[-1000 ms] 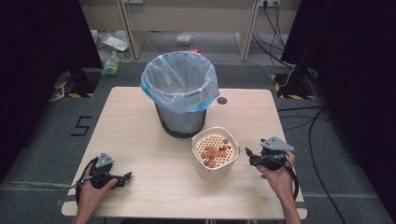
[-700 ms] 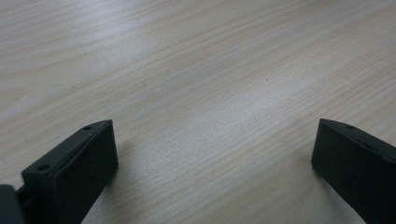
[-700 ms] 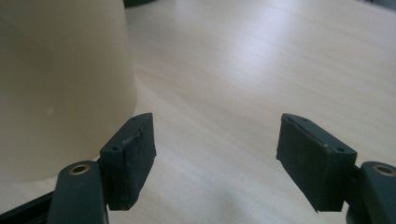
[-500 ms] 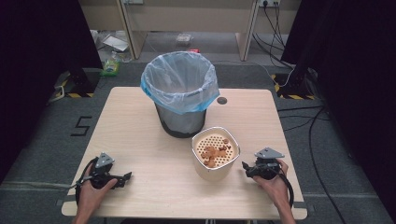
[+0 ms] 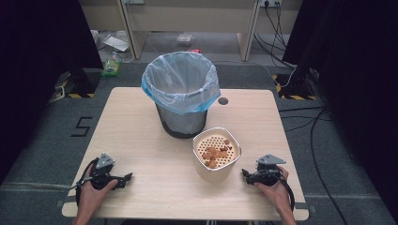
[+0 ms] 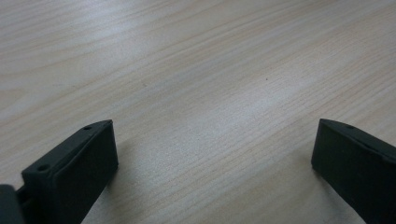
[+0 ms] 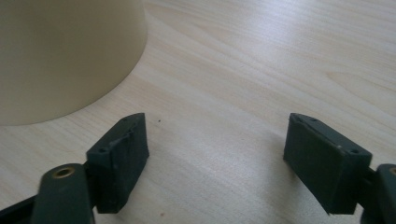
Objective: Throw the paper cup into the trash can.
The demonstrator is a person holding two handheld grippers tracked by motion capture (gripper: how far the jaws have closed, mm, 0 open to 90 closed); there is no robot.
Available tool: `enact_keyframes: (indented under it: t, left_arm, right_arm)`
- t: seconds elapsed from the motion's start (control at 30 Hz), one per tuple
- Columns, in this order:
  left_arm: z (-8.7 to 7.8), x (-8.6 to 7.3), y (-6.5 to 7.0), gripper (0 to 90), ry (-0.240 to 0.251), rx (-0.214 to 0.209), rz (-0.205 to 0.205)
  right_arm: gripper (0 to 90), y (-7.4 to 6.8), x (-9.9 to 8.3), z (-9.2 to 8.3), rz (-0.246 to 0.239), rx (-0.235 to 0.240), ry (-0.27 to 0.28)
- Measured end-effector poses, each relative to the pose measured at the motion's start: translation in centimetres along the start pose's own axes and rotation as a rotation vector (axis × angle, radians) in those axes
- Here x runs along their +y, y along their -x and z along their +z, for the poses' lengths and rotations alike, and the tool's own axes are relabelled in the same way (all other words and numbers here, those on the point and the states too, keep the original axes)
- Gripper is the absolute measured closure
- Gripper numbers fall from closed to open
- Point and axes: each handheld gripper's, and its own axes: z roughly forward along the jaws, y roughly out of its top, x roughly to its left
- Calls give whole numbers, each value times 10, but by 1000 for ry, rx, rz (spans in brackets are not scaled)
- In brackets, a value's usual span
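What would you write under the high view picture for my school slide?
Two hand-held grippers, left gripper and right gripper, rest open on the table near a food bowl and lined bin.

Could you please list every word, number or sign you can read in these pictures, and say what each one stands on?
"5": a dark numeral on the grey floor, left of the table.
Packaging on the floor behind the table: too small and blurred to read.
The bin, the cream container and both grippers bear no readable text.

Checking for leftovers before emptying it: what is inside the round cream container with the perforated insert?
Brown food scraps lie on the holed insert of the round cream container, mostly centre and front. Whatever sits beneath the insert is hidden.
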Motion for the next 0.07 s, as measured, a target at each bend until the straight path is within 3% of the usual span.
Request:
enact_keyframes:
  t: [0.07]
  left_arm:
    - [0, 0, 0, 0, 0, 0, 0]
  right_arm:
    - [201, 0, 0, 1, 1, -5, 4]
